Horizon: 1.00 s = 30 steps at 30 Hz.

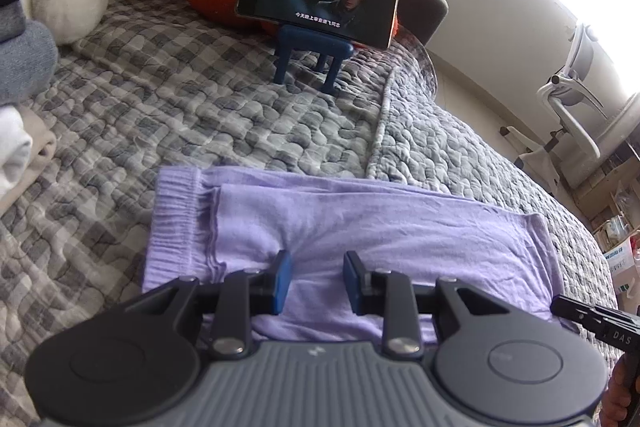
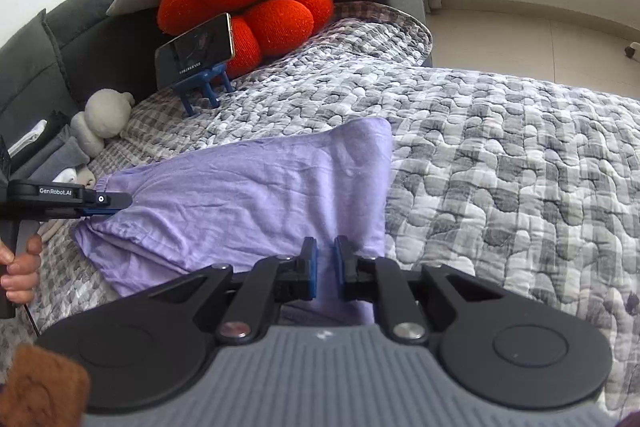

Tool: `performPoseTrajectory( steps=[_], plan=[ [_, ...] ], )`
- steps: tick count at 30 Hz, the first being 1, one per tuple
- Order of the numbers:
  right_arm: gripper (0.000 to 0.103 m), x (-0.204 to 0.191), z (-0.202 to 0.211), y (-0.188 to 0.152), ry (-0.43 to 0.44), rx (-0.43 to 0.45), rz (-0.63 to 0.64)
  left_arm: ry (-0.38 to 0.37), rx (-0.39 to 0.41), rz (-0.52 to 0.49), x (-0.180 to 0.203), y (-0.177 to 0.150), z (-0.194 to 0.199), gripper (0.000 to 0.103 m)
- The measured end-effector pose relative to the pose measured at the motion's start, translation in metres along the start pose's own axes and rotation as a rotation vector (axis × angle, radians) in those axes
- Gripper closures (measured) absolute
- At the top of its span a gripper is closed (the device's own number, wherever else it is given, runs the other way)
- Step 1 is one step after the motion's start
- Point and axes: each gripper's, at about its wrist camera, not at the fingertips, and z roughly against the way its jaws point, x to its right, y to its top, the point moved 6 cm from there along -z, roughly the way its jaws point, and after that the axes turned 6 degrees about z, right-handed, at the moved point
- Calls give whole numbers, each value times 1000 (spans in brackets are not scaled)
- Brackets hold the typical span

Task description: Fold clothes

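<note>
Grey-and-white checked quilted bedspread (image 2: 500, 155) carries the lilac cotton garment (image 2: 256, 187), lying doubled over in layers near its front edge. Its loose layers could slide apart if either grip catches only the top one. The left gripper (image 1: 317, 277) hovers half-open above the cloth; the right gripper (image 2: 326, 263) stands narrowly open, gripping nothing visible.

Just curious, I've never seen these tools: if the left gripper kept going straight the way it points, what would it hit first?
Probably the purple garment: the left gripper hangs low over it, jaws open. Beyond lies the quilt, then the phone stand; depth is unclear.
</note>
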Motion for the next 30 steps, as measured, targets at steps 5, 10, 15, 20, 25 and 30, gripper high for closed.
performPoseTrajectory(
  steps=[5, 10, 15, 20, 25, 30],
  plan=[
    [88, 2, 17, -5, -28, -1, 45, -16, 23, -86, 30, -3, 9, 70],
    [84, 16, 27, -23, -46, -16, 12, -28, -7, -160, 60, -16, -1, 67],
    [79, 31, 45, -26, -46, 28, -59, -12, -20, -167, 66, -18, -4, 67],
    [79, 38, 54, -22, -12, 68, -118, -62, -18, -173, 92, -16, 0, 66],
    [79, 29, 37, -14, 38, 42, -94, -137, -48, -233, 140, -30, -6, 66],
    [79, 31, 21, -4, 46, 20, -87, -123, -113, -293, 159, -50, -28, 66]
  ],
)
